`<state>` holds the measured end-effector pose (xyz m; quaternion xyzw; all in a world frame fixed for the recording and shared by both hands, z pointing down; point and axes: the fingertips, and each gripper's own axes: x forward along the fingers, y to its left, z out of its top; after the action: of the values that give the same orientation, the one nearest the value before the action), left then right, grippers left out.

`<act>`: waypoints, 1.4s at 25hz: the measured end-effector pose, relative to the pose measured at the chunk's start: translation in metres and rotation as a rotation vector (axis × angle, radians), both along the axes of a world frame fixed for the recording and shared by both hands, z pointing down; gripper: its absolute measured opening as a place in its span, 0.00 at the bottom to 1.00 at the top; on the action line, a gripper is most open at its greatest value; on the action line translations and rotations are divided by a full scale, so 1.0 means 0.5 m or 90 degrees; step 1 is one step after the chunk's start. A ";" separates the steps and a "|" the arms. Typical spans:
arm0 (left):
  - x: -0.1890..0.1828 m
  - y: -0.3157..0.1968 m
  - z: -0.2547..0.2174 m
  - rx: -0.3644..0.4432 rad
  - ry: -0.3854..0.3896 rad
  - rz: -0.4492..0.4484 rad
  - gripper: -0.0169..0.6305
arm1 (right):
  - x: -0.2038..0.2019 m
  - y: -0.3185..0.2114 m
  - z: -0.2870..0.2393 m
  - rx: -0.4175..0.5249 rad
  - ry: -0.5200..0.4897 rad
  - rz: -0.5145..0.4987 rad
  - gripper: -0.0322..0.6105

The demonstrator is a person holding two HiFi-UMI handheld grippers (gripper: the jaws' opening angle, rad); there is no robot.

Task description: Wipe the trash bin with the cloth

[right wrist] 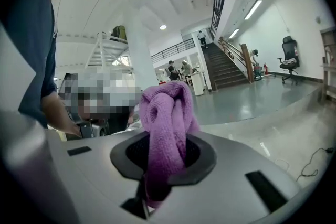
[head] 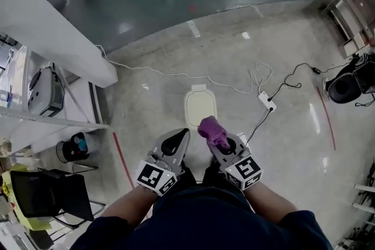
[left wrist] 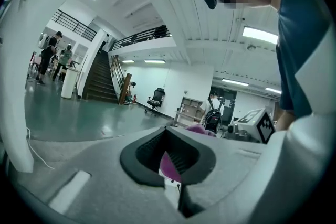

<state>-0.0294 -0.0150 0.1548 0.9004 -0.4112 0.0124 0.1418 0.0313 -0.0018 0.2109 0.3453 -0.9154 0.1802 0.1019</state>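
In the head view a white trash bin (head: 200,107) with a closed lid stands on the floor just ahead of both grippers. My right gripper (head: 221,142) is shut on a bunched purple cloth (head: 212,130), which sticks up out of its jaws above the bin's near edge. In the right gripper view the cloth (right wrist: 168,113) fills the gap of that gripper (right wrist: 163,161). My left gripper (head: 174,142) hangs beside it, shut on nothing. In the left gripper view this gripper (left wrist: 170,168) has its jaws together, and the cloth (left wrist: 167,164) only shows through behind them. Neither gripper view shows the bin.
A white power strip (head: 267,101) with cables lies on the floor right of the bin. A white table (head: 58,38) and shelves stand at the left, a black chair (head: 47,193) below them. A red floor line (head: 123,158) runs left of me. Black gear (head: 345,86) sits far right.
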 end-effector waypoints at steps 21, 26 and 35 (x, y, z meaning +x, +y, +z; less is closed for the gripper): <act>0.005 0.076 -0.171 0.046 0.014 0.027 0.02 | -0.022 0.036 -0.187 0.066 -0.008 -0.016 0.16; 0.010 0.091 -0.176 0.052 0.009 0.034 0.02 | -0.025 0.048 -0.190 0.066 -0.005 -0.018 0.16; 0.019 0.113 -0.177 0.057 -0.002 0.049 0.02 | -0.022 0.062 -0.197 0.064 -0.005 -0.022 0.16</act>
<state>-0.0200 0.0414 0.0664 0.9210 -0.3767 0.0010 0.0998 0.0202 0.0292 0.1126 0.3337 -0.9294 0.1337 0.0837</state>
